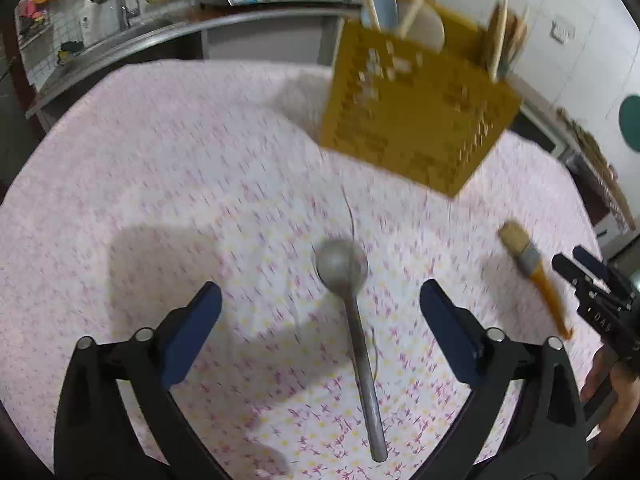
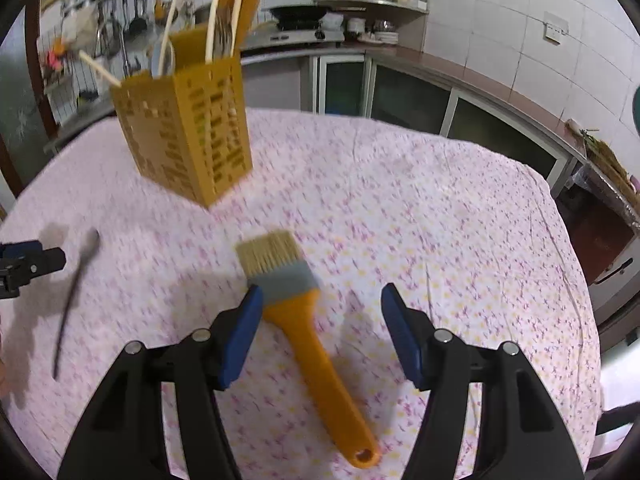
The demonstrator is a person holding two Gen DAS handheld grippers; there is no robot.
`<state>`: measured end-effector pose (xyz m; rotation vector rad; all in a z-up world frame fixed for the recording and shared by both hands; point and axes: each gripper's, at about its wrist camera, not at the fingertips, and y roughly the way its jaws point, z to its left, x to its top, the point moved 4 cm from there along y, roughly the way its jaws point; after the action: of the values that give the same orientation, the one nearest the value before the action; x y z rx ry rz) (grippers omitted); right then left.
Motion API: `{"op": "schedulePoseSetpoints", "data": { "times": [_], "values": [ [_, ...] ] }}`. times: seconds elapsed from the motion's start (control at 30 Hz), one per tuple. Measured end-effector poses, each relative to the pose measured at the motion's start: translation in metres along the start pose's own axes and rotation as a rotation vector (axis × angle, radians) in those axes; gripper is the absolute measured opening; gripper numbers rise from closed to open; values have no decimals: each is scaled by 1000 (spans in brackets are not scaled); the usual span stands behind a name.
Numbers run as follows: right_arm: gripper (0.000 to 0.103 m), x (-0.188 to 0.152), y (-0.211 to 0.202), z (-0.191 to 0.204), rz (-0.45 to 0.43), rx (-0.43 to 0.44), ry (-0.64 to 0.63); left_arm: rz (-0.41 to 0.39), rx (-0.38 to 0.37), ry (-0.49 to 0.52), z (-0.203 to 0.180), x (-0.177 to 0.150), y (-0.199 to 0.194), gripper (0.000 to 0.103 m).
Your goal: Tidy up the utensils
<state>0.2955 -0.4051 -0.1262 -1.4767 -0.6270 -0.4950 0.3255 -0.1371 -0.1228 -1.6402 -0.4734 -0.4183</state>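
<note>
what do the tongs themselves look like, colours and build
Both match: the left tongs and right tongs have glossy black plastic arms with triangular cutouts, round silver pivot pins, and flat dark blue pads as fingertips. White lettering marks the right one's body, too blurred to read. No cables show.

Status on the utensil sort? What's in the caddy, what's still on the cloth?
Done: the yellow caddy already holds chopsticks and other utensils. In hand: nothing; the left tool is open over the metal spoon, the right tool open around the pastry brush. Left: both items lie flat on the tablecloth, still to be gripped and dropped in.
</note>
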Motion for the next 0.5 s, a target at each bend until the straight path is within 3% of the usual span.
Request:
{"op": "schedulePoseSetpoints", "data": {
  "times": [0.17, 0.37, 0.5],
  "values": [
    [61, -11, 10, -1, 34, 8, -29, 74, 20, 36, -9, -9, 24, 72],
    [60, -12, 21, 1, 60, 25, -39, 101, 33, 56, -12, -4, 38, 71],
    [52, -9, 27, 9, 89, 26, -78, 126, 39, 89, -12, 4, 45, 64]
  ]
}}
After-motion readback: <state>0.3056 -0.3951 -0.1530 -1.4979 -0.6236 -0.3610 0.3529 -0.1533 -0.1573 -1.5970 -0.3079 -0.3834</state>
